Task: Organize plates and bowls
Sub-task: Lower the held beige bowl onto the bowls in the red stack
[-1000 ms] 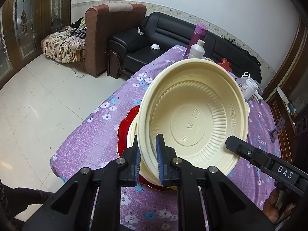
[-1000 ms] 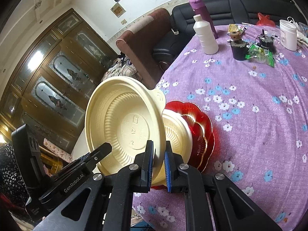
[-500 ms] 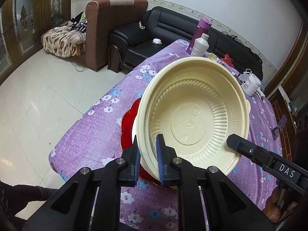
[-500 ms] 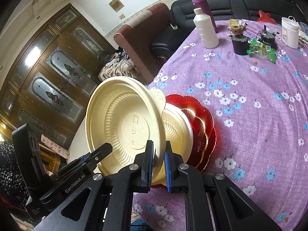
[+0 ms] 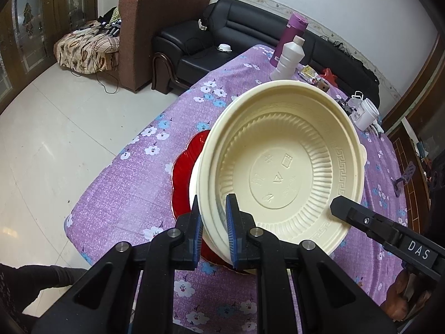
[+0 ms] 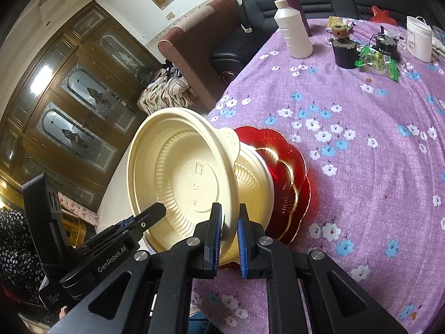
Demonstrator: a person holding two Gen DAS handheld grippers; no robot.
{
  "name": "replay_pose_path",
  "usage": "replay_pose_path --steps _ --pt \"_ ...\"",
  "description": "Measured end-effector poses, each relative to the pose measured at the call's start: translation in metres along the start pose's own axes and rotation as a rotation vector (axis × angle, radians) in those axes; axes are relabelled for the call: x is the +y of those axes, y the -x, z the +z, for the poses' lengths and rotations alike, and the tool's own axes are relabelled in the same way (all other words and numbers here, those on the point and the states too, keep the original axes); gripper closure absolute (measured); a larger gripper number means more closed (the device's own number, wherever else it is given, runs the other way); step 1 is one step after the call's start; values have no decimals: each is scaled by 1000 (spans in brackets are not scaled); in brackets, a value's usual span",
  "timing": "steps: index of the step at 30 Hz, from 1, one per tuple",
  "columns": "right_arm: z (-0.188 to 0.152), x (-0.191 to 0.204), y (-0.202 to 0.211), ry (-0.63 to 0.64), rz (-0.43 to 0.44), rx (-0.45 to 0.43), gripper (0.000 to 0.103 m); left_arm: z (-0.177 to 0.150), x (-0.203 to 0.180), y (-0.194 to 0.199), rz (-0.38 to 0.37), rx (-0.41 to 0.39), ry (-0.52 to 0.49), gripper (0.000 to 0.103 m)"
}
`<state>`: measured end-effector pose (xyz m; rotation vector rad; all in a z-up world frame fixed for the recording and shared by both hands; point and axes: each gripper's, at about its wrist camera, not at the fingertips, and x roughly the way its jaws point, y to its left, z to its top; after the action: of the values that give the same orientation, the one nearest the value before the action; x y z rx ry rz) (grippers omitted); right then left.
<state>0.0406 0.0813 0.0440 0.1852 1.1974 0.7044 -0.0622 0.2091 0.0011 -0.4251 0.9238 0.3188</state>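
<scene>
Together, both grippers — left gripper (image 5: pixel 212 226), right gripper (image 6: pixel 229 232) — pinch the cream bowl's (image 5: pixel 281 167) rim.

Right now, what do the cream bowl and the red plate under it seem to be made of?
Cream bowl: probably thin moulded plastic, matte, with fine ribs and embossed marks in its base. Red plate: likely glossy plastic or glass, scalloped, gold-trimmed, with bright highlights; which one is unclear.

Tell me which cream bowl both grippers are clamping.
The upper, tilted cream bowl, its rim pinched by both grippers; the other cream bowl sits beneath it on the red plate.
</scene>
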Motion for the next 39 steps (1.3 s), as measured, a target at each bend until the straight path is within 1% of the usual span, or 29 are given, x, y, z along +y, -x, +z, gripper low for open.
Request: replay_pose_path --steps 12,20,39 --pt "3 -1 0 -2 6 11 93 0 -2 4 -2 0 -18 89" --pt "1 -6 4 -15 12 19 93 -8 -11 10 20 -49 -64 89" --pt "-1 -5 3 -4 -4 45 93 -16 -10 14 6 -72 -81 89"
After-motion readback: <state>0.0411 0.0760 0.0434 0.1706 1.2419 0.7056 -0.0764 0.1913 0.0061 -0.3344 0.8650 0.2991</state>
